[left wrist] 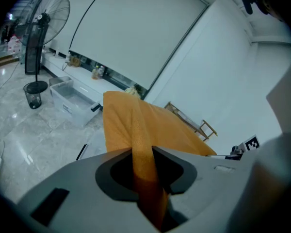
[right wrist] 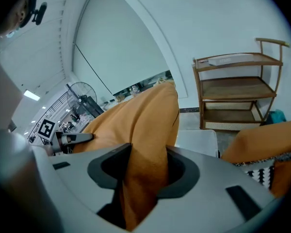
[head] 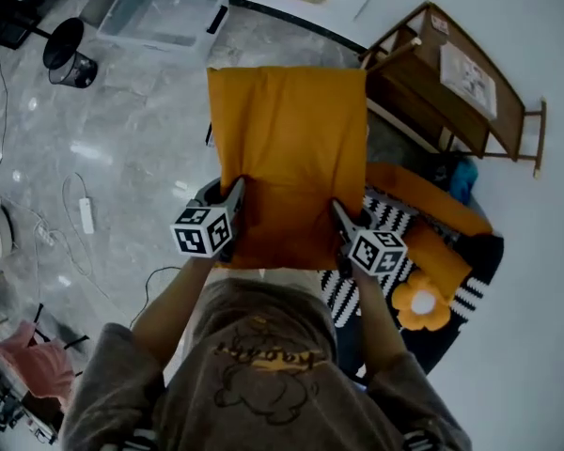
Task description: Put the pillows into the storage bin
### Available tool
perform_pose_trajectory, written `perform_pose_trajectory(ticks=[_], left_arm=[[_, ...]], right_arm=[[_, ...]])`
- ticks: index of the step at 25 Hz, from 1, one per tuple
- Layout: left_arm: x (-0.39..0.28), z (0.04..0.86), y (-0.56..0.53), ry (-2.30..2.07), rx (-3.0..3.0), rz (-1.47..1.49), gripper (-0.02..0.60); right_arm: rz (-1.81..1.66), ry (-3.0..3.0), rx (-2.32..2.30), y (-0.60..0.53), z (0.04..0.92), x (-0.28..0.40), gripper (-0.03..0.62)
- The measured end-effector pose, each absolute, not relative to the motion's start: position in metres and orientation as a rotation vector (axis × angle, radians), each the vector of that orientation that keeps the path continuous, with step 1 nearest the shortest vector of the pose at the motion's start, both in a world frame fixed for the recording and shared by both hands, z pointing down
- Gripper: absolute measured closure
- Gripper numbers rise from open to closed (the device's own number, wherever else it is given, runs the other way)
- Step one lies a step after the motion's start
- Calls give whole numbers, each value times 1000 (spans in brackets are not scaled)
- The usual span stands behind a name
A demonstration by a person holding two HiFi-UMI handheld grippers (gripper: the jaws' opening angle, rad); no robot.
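Note:
A large orange pillow (head: 291, 158) is held up flat in front of me between both grippers. My left gripper (head: 235, 195) is shut on its near left edge, and the fabric (left wrist: 143, 154) runs pinched between the jaws. My right gripper (head: 341, 216) is shut on the near right edge, with a thick fold of the pillow (right wrist: 145, 174) between its jaws. A clear storage bin (head: 160, 12) stands on the floor far ahead to the left. More orange pillows (head: 423, 200) lie on a striped rug (head: 451, 289) at the right.
A wooden shelf trolley (head: 451, 78) stands at the right behind the pillow. A black fan base and small bin (head: 70, 54) sit at the far left, near the clear bin (left wrist: 70, 101). Cables and a power strip (head: 85, 214) lie on the grey marble floor.

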State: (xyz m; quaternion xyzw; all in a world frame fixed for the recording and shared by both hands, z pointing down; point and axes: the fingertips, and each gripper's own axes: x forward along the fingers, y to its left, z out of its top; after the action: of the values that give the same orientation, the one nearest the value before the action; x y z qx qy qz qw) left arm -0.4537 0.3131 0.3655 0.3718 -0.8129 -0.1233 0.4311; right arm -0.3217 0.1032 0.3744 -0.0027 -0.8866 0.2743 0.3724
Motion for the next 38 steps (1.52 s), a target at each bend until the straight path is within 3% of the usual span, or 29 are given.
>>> perform_pose_trajectory(ticks=[12, 23, 30, 34, 38], left_arm=[[-453, 546, 292, -2024, 501, -448, 495], [-413, 689, 292, -2002, 245, -536, 497], [-385, 739, 274, -1930, 175, -604, 491], [-377, 761, 265, -1817, 109, -709, 411], [-375, 757, 252, -1785, 126, -745, 336]], right_arm=[[396, -2125, -387, 50, 548, -415, 424], [182, -2038, -684, 50, 690, -444, 416], [11, -2016, -766, 38, 750, -458, 376], [-61, -2057, -666, 14, 764, -471, 271], [-156, -2111, -599, 6, 756, -466, 286]])
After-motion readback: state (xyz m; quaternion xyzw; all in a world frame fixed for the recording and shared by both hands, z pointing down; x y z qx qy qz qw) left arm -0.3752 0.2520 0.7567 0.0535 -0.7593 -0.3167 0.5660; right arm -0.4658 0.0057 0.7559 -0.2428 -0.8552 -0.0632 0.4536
